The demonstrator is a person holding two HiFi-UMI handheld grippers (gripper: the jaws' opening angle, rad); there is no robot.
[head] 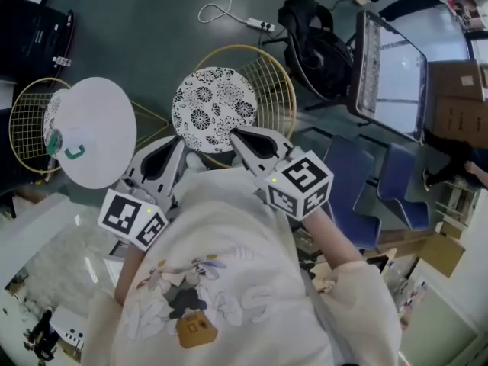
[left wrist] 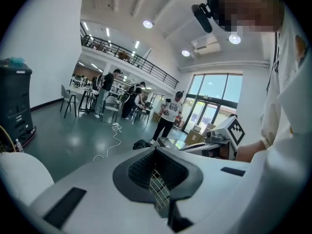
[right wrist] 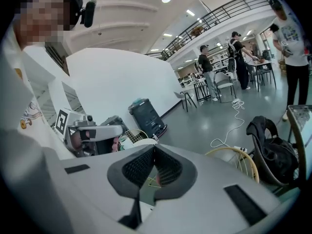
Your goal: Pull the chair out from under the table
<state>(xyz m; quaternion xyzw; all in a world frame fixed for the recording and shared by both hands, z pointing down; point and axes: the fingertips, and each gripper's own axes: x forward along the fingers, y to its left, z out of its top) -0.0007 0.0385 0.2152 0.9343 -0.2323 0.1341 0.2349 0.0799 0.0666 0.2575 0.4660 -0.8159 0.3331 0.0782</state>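
Black backpack [head: 316, 44] beside wire chair [head: 271, 88]

The chair [head: 215, 107] stands on the floor [head: 137, 21] just right of the desk [head: 99, 120], apart from its edge. A second chair [head: 27, 120] sits at the desk's left edge, partly under it, and a small thing [head: 65, 149] lies on the desk near that edge. My left tool [head: 180, 139] is between desk and chair, my right tool [head: 232, 131] at the chair's near rim. Behind the chair to the right a backpack [head: 320, 52] rests on the floor, with a power strip [head: 261, 26] just left of it and a bin [head: 30, 36] behind the desk.
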